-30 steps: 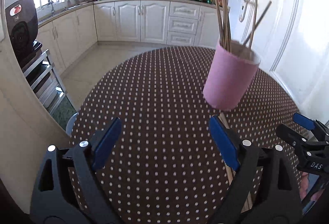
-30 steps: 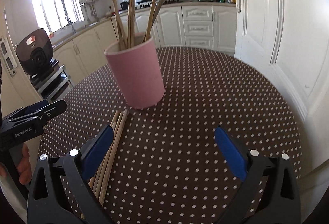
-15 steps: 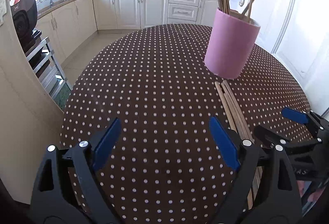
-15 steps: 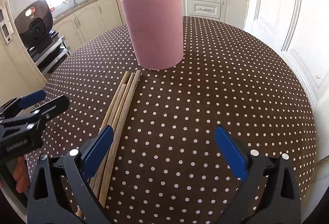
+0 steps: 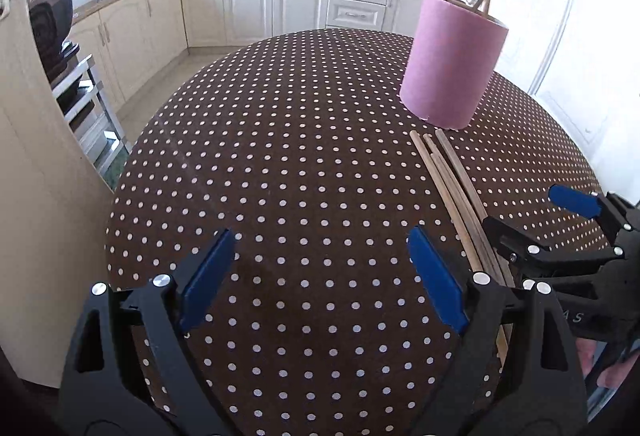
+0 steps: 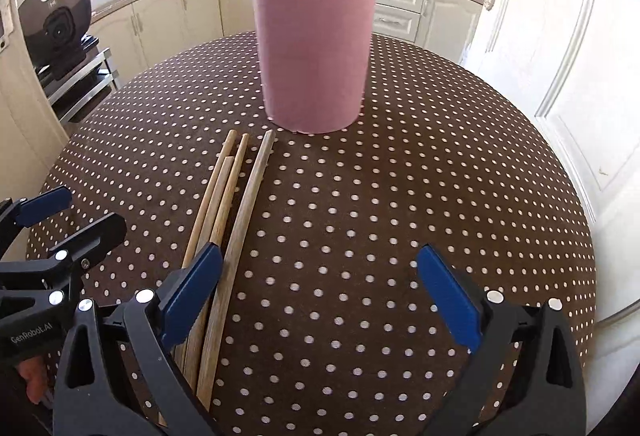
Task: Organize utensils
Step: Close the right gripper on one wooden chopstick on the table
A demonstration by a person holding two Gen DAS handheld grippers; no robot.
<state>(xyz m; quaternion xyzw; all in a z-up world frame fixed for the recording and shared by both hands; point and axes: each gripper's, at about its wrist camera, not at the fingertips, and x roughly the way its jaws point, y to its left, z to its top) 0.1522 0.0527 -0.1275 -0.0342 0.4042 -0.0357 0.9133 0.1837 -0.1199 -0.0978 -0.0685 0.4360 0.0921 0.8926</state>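
table (image 6: 440,163): brown polka-dot cloth | pink holder (image 6: 314,51): upright mid-table, sticks standing inside | loose chopsticks (image 6: 236,195): flat just before holder | right gripper (image 6: 320,292): closing, nothing between jaws, left pad over chopsticks | left gripper (image 5: 320,280): released, empty

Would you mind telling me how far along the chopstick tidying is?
Done: several chopsticks stand in the pink cup. In hand: nothing; the left tongs are open and the right tongs are closing on nothing. Left: four loose chopsticks lie on the dotted tablecloth.
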